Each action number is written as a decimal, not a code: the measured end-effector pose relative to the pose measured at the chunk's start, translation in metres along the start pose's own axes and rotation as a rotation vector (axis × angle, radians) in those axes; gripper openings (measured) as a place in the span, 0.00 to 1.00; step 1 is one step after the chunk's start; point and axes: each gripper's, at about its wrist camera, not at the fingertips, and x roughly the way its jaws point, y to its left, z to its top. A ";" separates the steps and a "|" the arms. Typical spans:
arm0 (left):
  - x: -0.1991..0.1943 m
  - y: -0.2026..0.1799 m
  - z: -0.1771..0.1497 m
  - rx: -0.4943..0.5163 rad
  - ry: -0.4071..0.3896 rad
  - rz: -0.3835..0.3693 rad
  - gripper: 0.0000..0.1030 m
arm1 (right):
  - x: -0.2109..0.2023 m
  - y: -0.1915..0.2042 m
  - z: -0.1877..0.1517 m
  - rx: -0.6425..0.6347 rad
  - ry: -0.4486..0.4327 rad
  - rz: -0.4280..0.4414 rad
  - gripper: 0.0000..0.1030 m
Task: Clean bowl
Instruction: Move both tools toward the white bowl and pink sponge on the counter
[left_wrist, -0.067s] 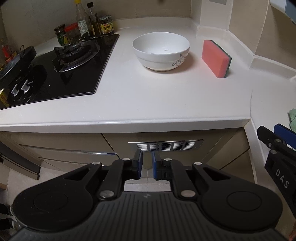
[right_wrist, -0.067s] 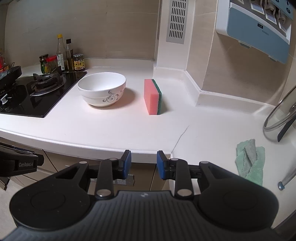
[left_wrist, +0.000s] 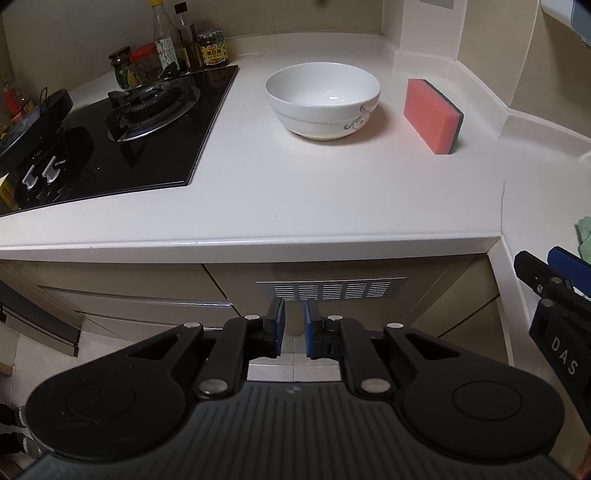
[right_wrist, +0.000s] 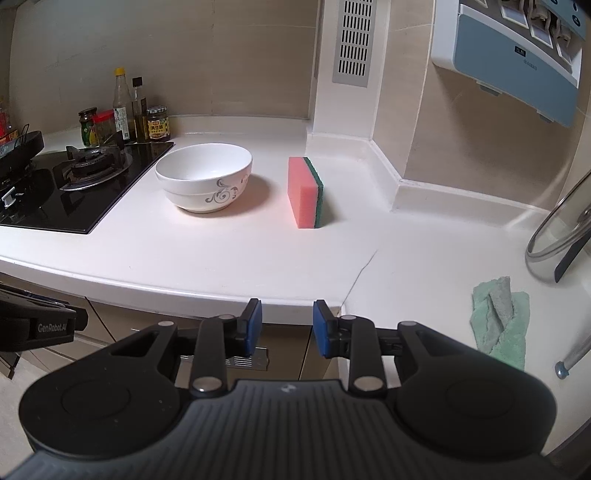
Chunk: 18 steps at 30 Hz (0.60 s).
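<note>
A white bowl (left_wrist: 321, 107) (right_wrist: 203, 181) with a grey swirl pattern stands upright and empty on the white counter (left_wrist: 295, 192). To its right a pink sponge (left_wrist: 430, 114) (right_wrist: 303, 192) with a green scouring side stands on its long edge. My left gripper (left_wrist: 294, 314) hovers in front of the counter edge, well short of the bowl; its blue pads are only a narrow gap apart, with nothing between them. My right gripper (right_wrist: 287, 317) is at the counter's front edge, open wider and empty. Each gripper shows at the edge of the other's view.
A black gas hob (left_wrist: 129, 147) (right_wrist: 55, 195) lies left of the bowl, with sauce bottles and jars (left_wrist: 173, 48) behind it. A green cloth (right_wrist: 500, 321) and a leaning glass lid (right_wrist: 557, 229) are at the right. A wall appliance (right_wrist: 517, 55) hangs above.
</note>
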 end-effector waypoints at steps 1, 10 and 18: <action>-0.001 -0.002 0.000 0.004 -0.005 0.003 0.11 | 0.000 0.000 0.000 -0.001 0.000 -0.001 0.25; -0.003 -0.002 0.005 -0.023 0.014 -0.025 0.11 | 0.001 0.003 -0.001 -0.007 0.002 -0.002 0.25; -0.004 0.001 0.008 -0.027 0.016 -0.025 0.11 | 0.006 0.006 -0.003 -0.007 0.006 0.001 0.25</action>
